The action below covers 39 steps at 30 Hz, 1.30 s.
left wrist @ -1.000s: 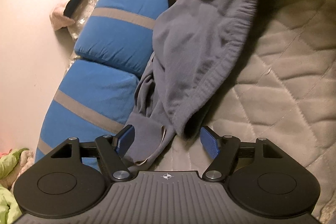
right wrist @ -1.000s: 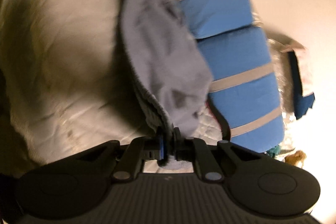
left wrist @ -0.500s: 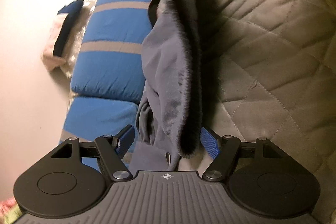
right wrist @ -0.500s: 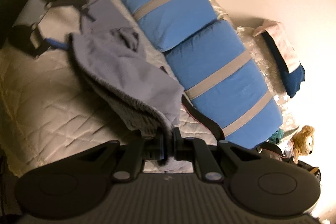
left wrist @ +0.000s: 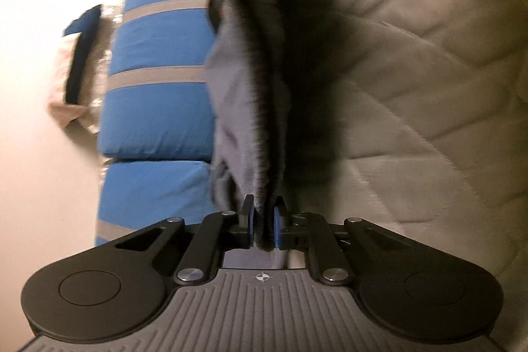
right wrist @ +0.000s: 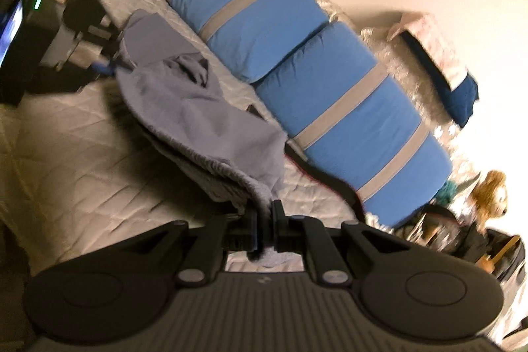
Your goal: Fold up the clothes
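Grey sweatshirt strung between both grippers over quilted bed. Left gripper and right gripper fingers each pinching ribbed hem. Fabric soft, floppy, prob. mid-weight; hem = firmest hold.

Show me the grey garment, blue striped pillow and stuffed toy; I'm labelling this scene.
grey garment point(right wrist: 198, 117): right wrist view, its smooth upper face.
blue striped pillow point(right wrist: 346, 108): right wrist view, blue panel of the nearer pillow.
stuffed toy point(right wrist: 491, 190): right wrist view, its tan head.
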{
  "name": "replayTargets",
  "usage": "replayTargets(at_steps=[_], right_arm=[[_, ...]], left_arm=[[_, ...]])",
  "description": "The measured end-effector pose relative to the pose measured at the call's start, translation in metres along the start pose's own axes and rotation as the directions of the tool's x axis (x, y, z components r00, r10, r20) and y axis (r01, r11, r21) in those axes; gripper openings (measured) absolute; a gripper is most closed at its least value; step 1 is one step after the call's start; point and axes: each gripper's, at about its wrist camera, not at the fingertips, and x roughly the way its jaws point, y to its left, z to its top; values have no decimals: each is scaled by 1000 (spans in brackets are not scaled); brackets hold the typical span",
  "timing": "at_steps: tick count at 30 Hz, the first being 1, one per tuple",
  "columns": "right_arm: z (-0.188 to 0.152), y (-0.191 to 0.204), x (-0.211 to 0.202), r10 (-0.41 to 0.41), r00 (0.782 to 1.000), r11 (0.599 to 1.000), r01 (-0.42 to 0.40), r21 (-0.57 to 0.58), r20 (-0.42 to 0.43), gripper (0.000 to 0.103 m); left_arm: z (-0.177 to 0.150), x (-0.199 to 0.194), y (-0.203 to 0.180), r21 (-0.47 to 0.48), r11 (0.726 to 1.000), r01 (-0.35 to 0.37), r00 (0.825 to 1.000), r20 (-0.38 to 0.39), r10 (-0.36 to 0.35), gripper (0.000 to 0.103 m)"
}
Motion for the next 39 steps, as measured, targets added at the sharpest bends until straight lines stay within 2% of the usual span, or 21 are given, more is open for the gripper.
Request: replayTargets(at_steps=[4,7,12,15,19,23,25,27,29,33,39], right_arm=[[-14,-8,-11,88,996,990,-87,112,1,10],[-20,-28,-19,150,989,963,-149,224,13,10],[-24,-77,-44,168,982,898,-187,398,83,9],[-25,-114,-63,161,977,844,-211,493,142,9],[-27,-160,-86,120,969,781,-226,582,216,9],[-36,-204,-100,97,960,702,-253,666,261,9],[-44,-225,-102,80,959,664,-254,703,271,9],[-52,-243,-104,28,967,649,-211,731,255,9],[-67,-246,-92,22,977,628,-178,757,212,9],[-97,-251,-69,14,992,586,-109,803,124,9],[-141,-260,-34,11,1000,518,3,855,-10,8]], left_arm=[[1,-14,44,-43,997,-64,998,8,65,9],[12,-22,83,-53,991,-124,992,22,126,9],[47,-35,154,-81,970,-228,969,73,234,9],[76,-40,198,-115,947,-299,943,115,312,9],[117,-47,247,-169,907,-386,896,166,413,9],[159,-46,284,-220,874,-432,855,208,475,9],[181,-38,299,-246,862,-444,837,230,497,9],[204,-30,311,-268,853,-448,821,254,511,9],[227,-21,317,-282,852,-441,810,283,513,9],[273,8,308,-265,883,-386,820,339,460,9],[333,72,263,-190,944,-272,859,394,327,9]])
